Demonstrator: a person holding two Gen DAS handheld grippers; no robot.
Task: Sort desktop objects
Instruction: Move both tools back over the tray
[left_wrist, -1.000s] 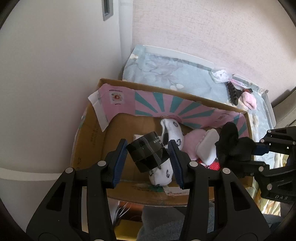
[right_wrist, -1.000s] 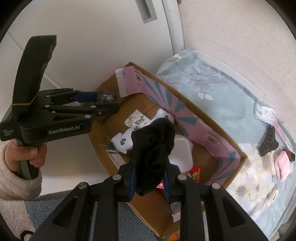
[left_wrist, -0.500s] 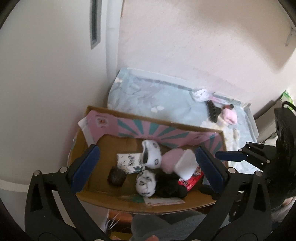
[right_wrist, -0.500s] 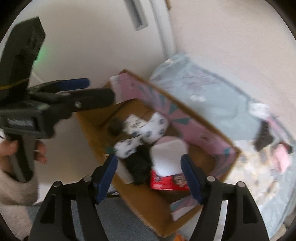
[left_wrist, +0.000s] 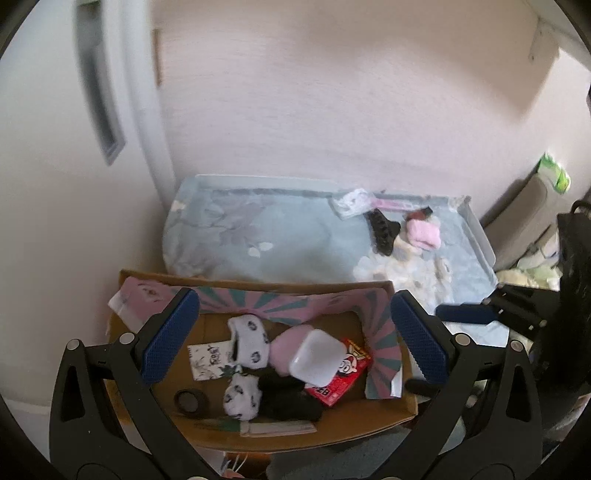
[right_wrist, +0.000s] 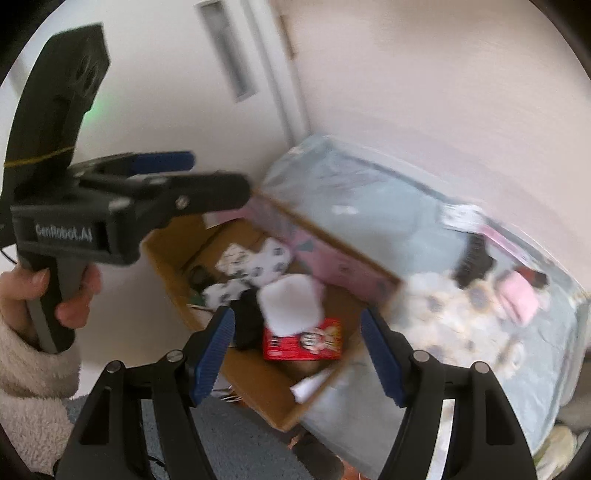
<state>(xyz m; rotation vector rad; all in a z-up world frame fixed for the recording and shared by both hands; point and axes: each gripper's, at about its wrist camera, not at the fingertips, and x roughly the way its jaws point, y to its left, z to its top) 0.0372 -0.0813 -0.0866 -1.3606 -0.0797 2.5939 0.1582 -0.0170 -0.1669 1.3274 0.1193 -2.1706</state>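
Observation:
A cardboard box (left_wrist: 369, 430) with a pink flap stands below the table's near edge. In it lie a black tape roll (left_wrist: 190, 400), white patterned socks (left_wrist: 248, 338), a black sock (left_wrist: 291, 400), a white lid (left_wrist: 316, 356), a pink cloth (left_wrist: 282, 349) and a red packet (left_wrist: 341, 380). My left gripper (left_wrist: 291, 334) is open and empty above the box. My right gripper (right_wrist: 297, 350) is open and empty above the box (right_wrist: 258, 376). On the floral table (left_wrist: 295, 236) lie a black hair clip (left_wrist: 382, 230) and a pink sock (left_wrist: 423, 234).
A white wrapper (left_wrist: 351, 199) and a pink strip (left_wrist: 393, 203) lie at the table's far edge by the wall. A white door frame (left_wrist: 144, 110) rises at the left. Clutter and dark gear (left_wrist: 569, 295) stand at the right. The right wrist view is blurred.
The left gripper opened and dropped the tape roll into the box. The right gripper opened and dropped the black sock into it. Both have risen and drawn back.

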